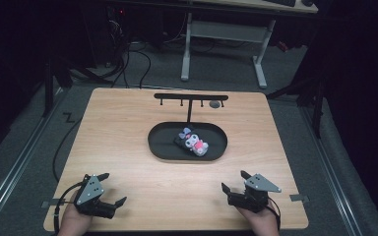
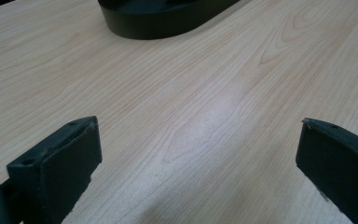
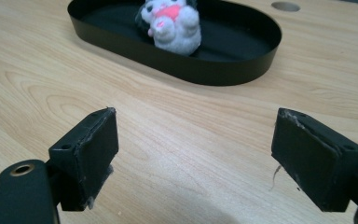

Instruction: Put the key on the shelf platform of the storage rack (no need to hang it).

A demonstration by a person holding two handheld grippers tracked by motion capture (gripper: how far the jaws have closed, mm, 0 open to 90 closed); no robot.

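Both grippers held wide open and empty near the front edge of the counter [image 1: 128, 128]; plush toy lying in the black tray.

The plush toy [image 1: 195, 141], white and grey with pink, is seen lying inside the oval black tray [image 1: 157, 147] at mid-counter, below a black hook rack [image 1: 191, 97]. The left gripper [image 1: 109, 188] is held at the front left and the right gripper [image 1: 234, 180] at the front right, both well apart from the tray. Nothing is held between either pair of fingers [image 3: 91, 149]; bare wood is seen between them.

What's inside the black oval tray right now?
A small plush toy lies in the black oval tray, right of its middle, white and dark with pink. Whatever is beneath the toy is covered.
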